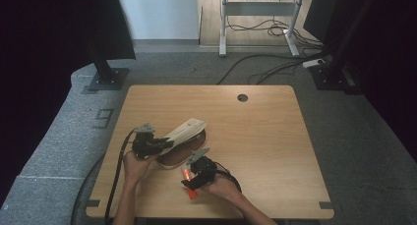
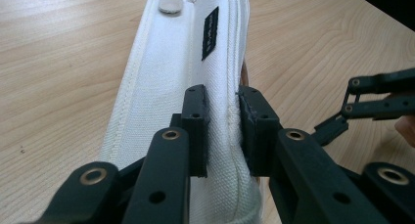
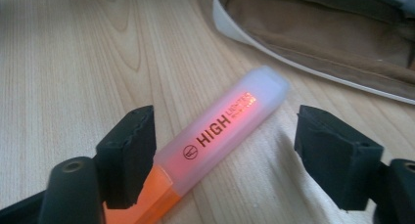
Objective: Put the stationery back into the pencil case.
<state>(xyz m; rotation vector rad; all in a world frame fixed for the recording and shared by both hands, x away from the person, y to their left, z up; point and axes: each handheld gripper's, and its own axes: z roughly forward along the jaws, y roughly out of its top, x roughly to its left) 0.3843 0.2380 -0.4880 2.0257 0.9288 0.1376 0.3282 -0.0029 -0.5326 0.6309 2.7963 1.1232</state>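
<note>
We work at the near left part of the bench (image 1: 255, 136); its right half and far strip lie bare, so there is wide room to the right and far side, while the near edge runs just behind our hands; a round hole (image 1: 242, 98) sits near the far edge, well apart from the work.

Our left gripper (image 2: 222, 131) has its fingers (image 2: 195, 121) clamped on the raised white flap (image 2: 181, 72) of the pencil case (image 1: 179, 144); the flap stands on edge between the pads, its seam pinched, a round snap (image 2: 170, 4) and a small black label (image 2: 210, 32) showing farther along it; in the high view this gripper (image 1: 164, 145) holds the flap up from the left, above the case's brown open inside (image 3: 342, 33).

Our right gripper (image 3: 225, 150) has its fingers (image 3: 129, 145) apart, astride the orange highlighter (image 3: 220, 128); the left pad stands just beside or against the barrel near its orange end, and we cannot tell which; the right pad stands clear of it; the pen lies flat on the bench, its frosted cap pointing toward the case's white rim (image 3: 274, 53), just beside that rim; in the high view the highlighter (image 1: 189, 178) lies just near of the case under the right gripper (image 1: 193, 178).

The case's rim stands close beyond the pen's cap; in the left gripper view the right gripper's black links reach in at the right.
</note>
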